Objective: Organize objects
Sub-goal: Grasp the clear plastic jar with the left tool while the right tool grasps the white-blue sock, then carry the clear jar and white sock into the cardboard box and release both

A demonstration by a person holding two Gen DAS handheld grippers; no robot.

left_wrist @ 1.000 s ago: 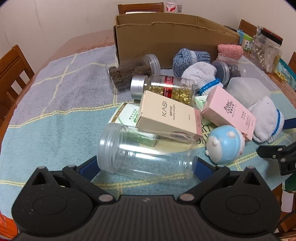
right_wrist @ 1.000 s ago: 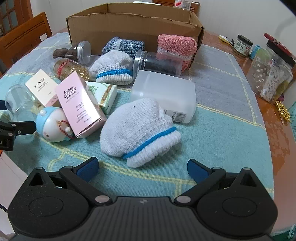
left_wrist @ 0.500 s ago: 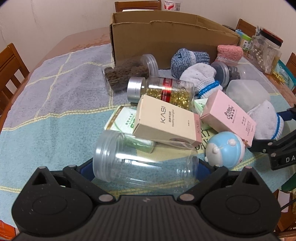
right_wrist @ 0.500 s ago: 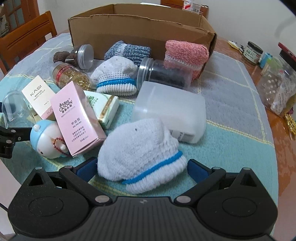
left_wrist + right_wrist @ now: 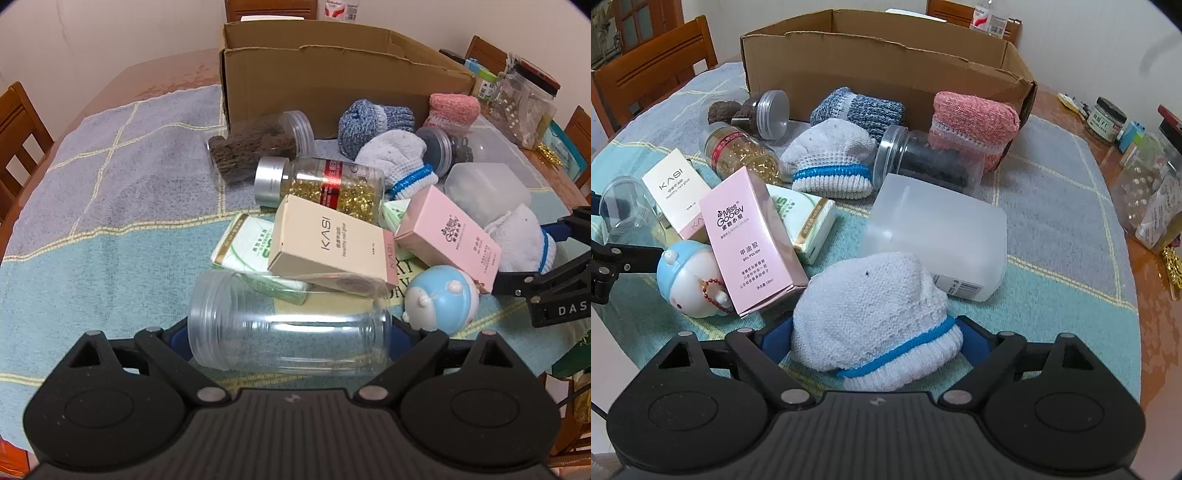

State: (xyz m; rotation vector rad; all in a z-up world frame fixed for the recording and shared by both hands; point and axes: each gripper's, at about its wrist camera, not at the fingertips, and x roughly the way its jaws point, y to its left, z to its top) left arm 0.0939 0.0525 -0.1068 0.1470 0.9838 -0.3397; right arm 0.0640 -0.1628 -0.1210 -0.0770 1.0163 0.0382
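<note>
Here the left tool (image 5: 288, 338) is closing on an empty clear jar (image 5: 288, 332) lying crosswise on the counter (image 5: 92, 266), mouth leftward. The right tool (image 5: 875, 341) is closing around a white sock bundle (image 5: 871, 321), its blue-banded cuff toward the camera's right.

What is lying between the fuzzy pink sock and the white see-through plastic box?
In the right wrist view, a clear plastic jar with dark contents lies on its side between the pink knitted sock and the translucent white plastic box.
</note>
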